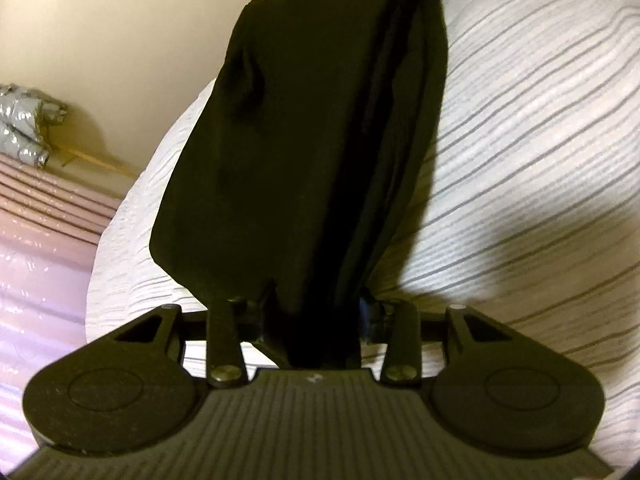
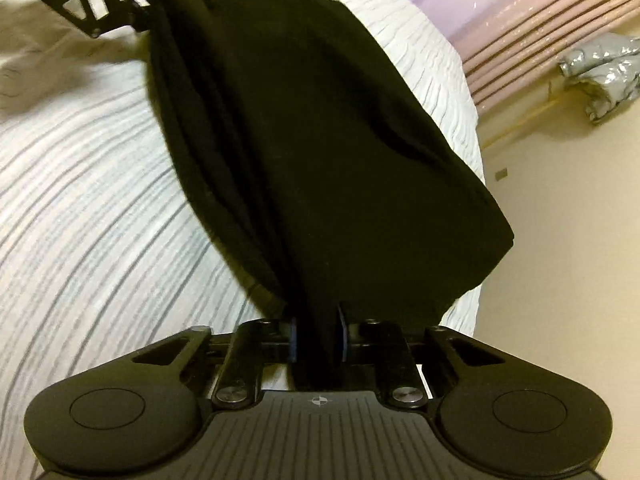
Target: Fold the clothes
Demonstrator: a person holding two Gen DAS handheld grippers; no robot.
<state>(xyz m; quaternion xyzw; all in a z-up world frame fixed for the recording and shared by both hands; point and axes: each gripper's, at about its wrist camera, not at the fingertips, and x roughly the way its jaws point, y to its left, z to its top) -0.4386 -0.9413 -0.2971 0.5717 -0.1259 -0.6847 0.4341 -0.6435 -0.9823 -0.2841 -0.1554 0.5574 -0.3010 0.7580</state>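
White bedding with thin grey stripes (image 1: 520,140) fills most of my left wrist view, with a cream floor (image 1: 120,40) past its edge, a pink striped cover under clear plastic (image 1: 44,216) at the left and a crumpled silver bundle (image 1: 28,124) beside it. My left gripper (image 1: 316,316) has its fingers closed tight on a bunched end of the black garment (image 1: 280,140), which stretches away above the bedding's edge to my other gripper at the top. From the right wrist view, the same striped bedding (image 2: 88,200) lies on the left, the floor (image 2: 560,240) on the right. My right gripper (image 2: 318,338) pinches the garment (image 2: 320,140) between its blue pads (image 2: 344,340); the cloth hangs folded and taut toward the left gripper (image 2: 148,12) at the top left corner.
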